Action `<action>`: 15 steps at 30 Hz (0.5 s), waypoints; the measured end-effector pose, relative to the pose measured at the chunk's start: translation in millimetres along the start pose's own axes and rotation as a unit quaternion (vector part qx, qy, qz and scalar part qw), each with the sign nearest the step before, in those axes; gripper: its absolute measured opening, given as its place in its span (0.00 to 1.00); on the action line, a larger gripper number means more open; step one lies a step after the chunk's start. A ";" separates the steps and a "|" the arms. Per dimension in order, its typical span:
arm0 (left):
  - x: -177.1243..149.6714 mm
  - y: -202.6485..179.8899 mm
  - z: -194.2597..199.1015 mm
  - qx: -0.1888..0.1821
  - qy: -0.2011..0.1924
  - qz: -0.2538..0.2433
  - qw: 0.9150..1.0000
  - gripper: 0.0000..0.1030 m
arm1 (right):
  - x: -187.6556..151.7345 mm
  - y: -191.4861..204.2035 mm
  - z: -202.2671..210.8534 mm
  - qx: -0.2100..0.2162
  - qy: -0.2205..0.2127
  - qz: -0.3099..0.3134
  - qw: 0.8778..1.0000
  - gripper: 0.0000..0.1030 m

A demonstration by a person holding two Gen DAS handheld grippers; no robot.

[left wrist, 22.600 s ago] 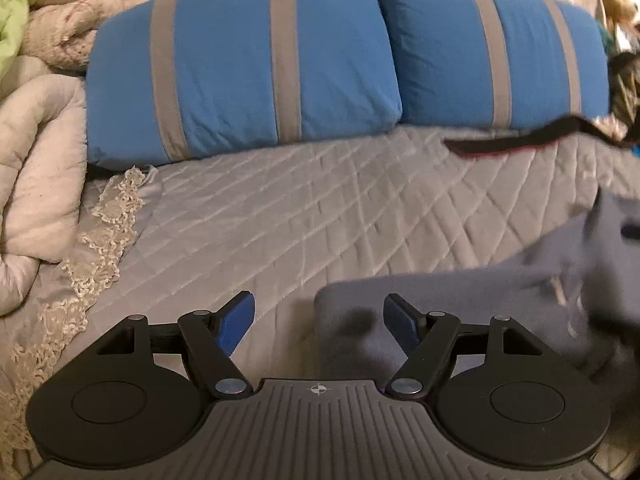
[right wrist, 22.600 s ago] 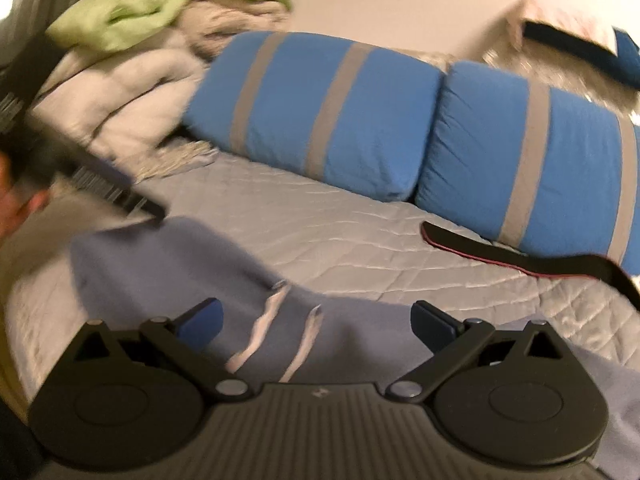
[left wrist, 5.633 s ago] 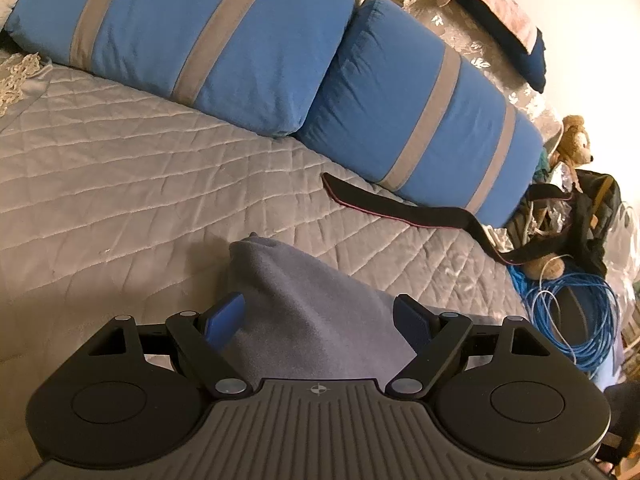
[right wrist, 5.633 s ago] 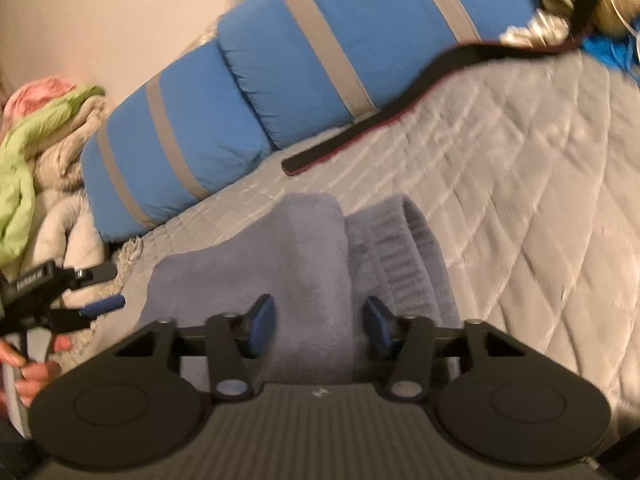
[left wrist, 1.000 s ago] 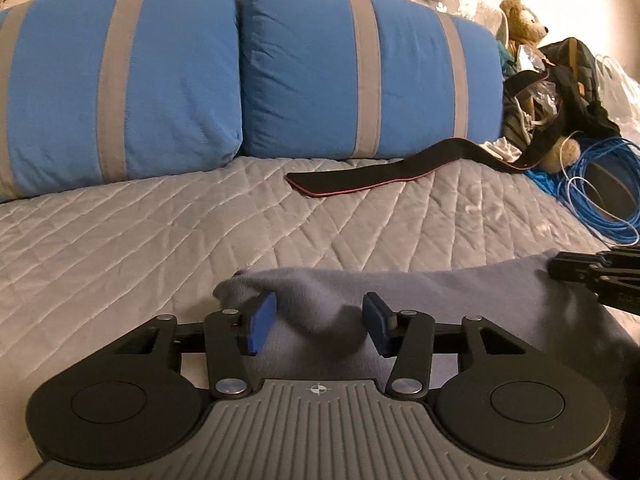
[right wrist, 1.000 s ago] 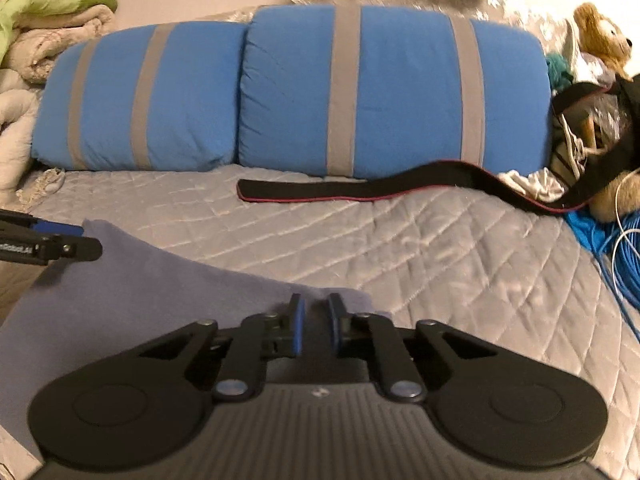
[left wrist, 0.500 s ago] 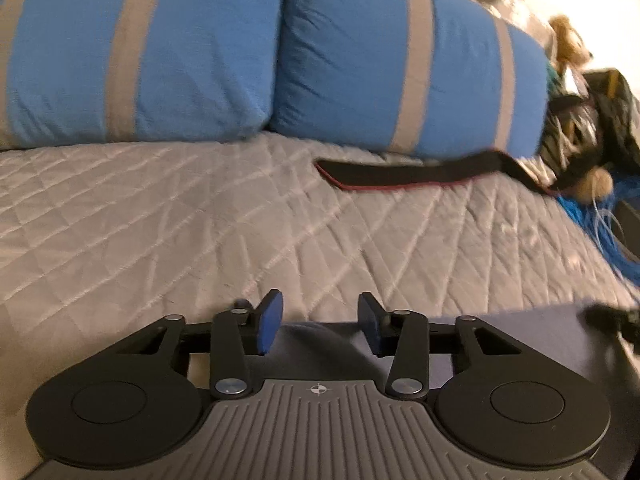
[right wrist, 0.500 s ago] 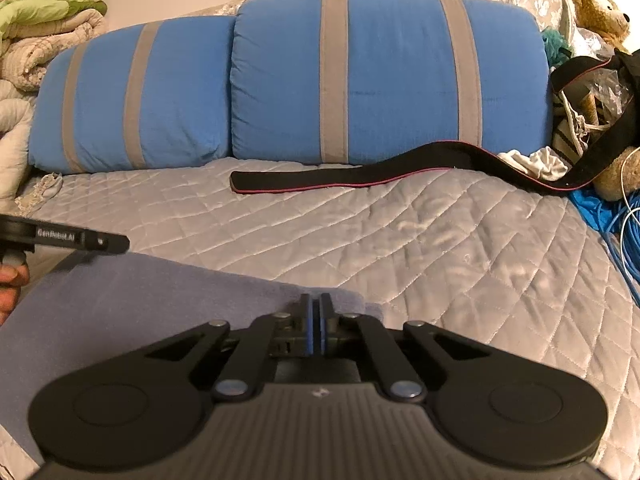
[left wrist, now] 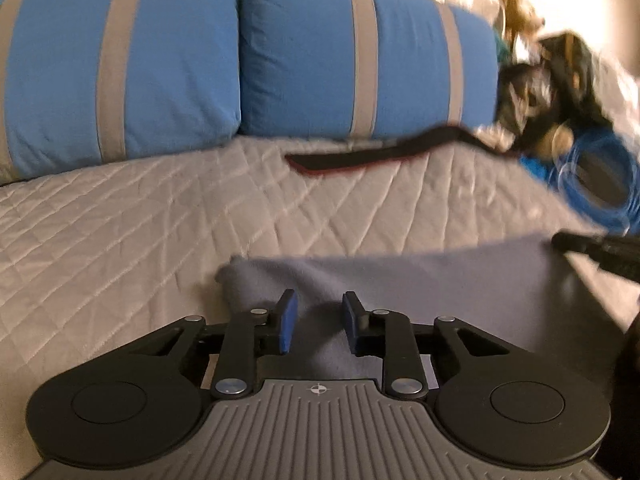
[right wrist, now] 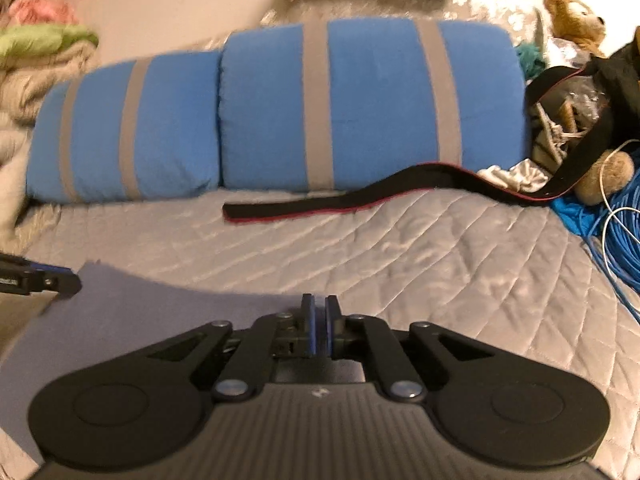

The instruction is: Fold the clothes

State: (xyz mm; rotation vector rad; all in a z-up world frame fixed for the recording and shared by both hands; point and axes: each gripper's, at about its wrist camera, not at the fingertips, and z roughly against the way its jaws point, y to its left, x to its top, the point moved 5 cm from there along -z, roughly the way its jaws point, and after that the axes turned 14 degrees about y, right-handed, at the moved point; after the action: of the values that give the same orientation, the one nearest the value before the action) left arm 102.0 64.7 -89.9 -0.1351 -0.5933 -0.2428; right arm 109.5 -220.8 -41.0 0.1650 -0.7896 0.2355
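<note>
Quilted grey bedspread [left wrist: 160,216], two blue striped pillows [right wrist: 372,108] along its far side. Grey-blue garment [left wrist: 420,280] lies spread on the bedspread, on the near side from the pillows, its far edge running roughly parallel to them with a small bunched corner at its left end. Left gripper [left wrist: 318,320] sits over that end, pads apart with a hump of fabric between them, not clamped; can't tell if the pads touch cloth. Right gripper [right wrist: 319,330] is at the other end, on the garment's far edge, pads pressed nearly together; looks clenched on the hem, but the cloth between the pads is hidden, so that's a guess. Each gripper's tip shows in the other's view, so they flank the garment. My read: a two-corner pickup for a fold, though which fold this is can't be settled. To do it well: left should bite a single hem layer, not the bunch; match grip depth on both sides, keep the edge taut and level. Beyond the garment, a black strap [right wrist: 340,202] lies just before the pillows; blue cable coil [left wrist: 600,184] and teddy bear [right wrist: 576,20] off to the pillows' right.
</note>
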 end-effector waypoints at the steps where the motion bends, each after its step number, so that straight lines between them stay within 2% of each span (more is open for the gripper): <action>1: -0.6 1.6 -3.4 0.004 0.003 0.005 1.000 0.18 | -1.4 2.7 -3.4 -0.009 0.009 0.008 1.000 0.10; 5: -3.0 7.9 -17.0 0.021 0.015 0.024 0.999 0.10 | -4.9 3.4 -15.1 -0.023 0.036 0.015 0.999 0.14; 10: -5.9 12.3 -26.2 0.035 0.022 0.034 0.999 0.08 | -6.1 -1.2 -9.7 -0.011 0.034 -0.004 0.999 0.21; 15: -9.9 5.5 -2.9 0.058 -0.005 0.030 0.998 0.05 | -7.0 -5.8 -2.6 0.004 0.029 -0.024 0.999 0.23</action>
State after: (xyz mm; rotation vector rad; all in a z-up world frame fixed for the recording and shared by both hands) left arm 97.1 71.2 -98.2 -0.0416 -0.6117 -0.1481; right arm 108.1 -226.8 -48.1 0.1835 -0.7265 0.1960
